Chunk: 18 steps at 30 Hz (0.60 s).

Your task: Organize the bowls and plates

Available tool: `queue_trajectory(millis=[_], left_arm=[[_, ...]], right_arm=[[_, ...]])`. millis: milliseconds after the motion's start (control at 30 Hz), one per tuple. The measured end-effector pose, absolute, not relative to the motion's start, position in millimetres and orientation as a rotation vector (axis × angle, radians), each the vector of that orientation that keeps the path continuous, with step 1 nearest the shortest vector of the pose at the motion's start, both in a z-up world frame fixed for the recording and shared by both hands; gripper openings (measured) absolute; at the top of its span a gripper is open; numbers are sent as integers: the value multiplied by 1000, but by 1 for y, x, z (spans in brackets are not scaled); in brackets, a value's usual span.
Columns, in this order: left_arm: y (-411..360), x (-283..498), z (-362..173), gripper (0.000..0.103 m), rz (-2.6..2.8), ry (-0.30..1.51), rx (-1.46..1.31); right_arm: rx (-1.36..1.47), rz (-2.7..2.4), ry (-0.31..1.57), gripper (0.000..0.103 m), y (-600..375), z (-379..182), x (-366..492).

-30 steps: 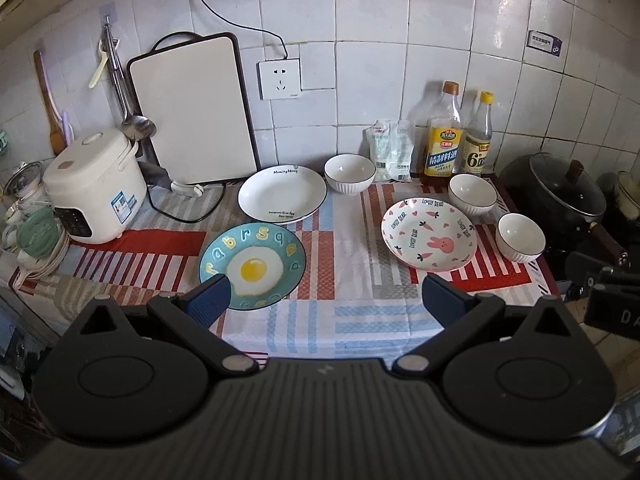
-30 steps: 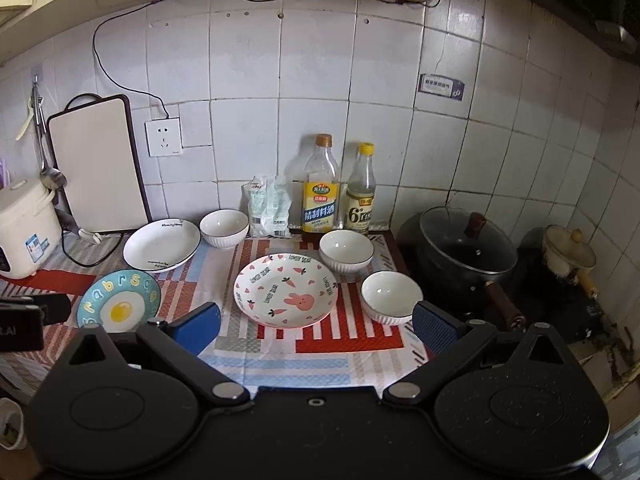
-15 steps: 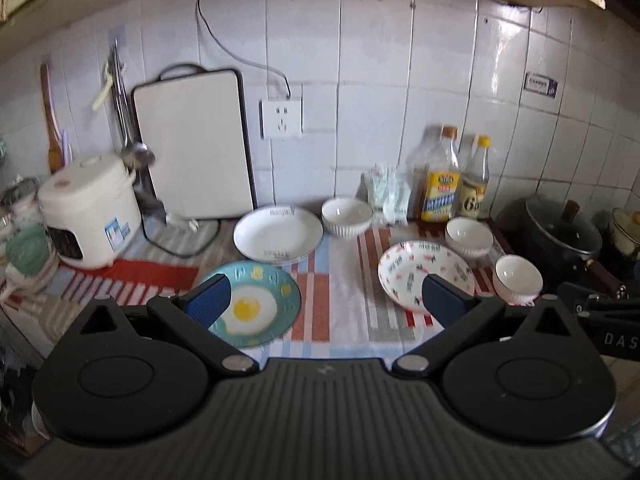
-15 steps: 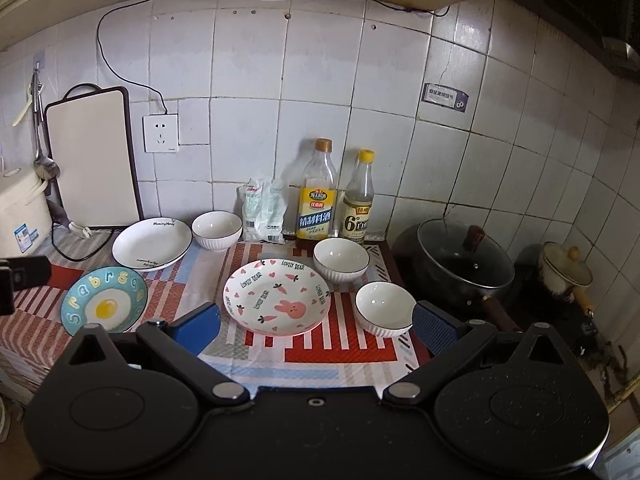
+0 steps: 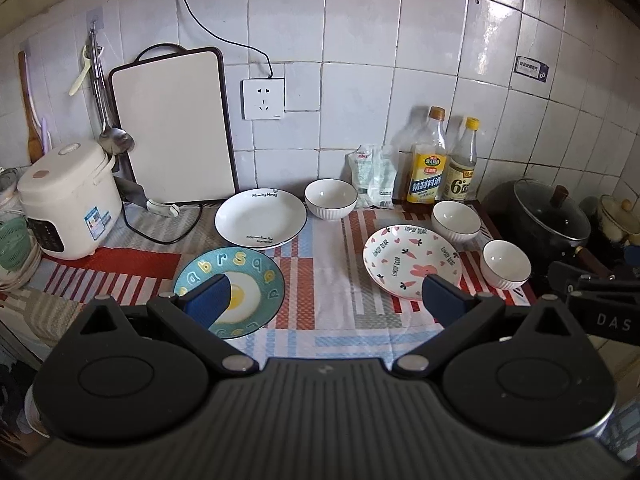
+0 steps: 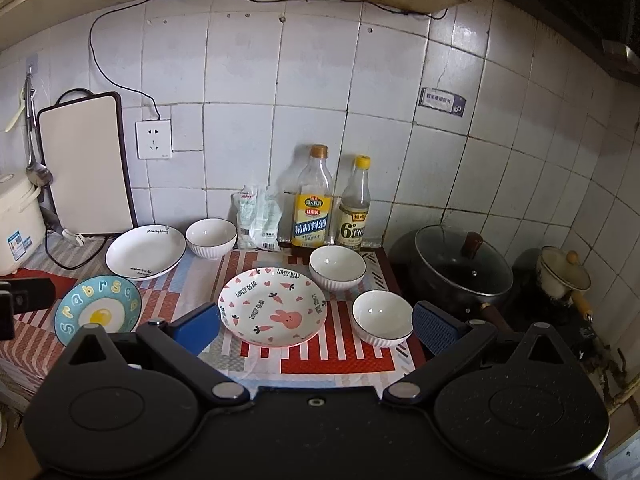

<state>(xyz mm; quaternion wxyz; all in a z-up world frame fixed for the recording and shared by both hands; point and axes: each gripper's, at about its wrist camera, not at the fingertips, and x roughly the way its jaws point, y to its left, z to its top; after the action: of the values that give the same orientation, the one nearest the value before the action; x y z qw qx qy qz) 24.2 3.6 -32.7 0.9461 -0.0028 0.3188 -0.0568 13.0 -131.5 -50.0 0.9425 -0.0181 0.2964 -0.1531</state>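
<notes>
"Morning Honey" printed in black on the far rim of the white plate [image 5: 261,219], with a second black line on its near rim too small to read. "LOVELY BEAR" repeated around the pink rabbit-and-carrot plate [image 6: 273,306]. Raised pastel letters circling the blue fried-egg plate [image 5: 229,291], roughly "a b r s q". A large "6°" on the label of the yellow-capped bottle [image 6: 354,205]. Chinese characters on the brown-capped bottle [image 6: 313,200], not legible. "DAS" in pale letters on the black device [image 5: 600,312] at the right edge.
</notes>
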Motion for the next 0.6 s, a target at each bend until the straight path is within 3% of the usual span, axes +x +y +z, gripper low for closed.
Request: queue_trajectory(millis=[600], left_arm=[[23,40,-30,103,-160,739,13]], right_arm=[[-26,-200,612,103,-132,-55,29]])
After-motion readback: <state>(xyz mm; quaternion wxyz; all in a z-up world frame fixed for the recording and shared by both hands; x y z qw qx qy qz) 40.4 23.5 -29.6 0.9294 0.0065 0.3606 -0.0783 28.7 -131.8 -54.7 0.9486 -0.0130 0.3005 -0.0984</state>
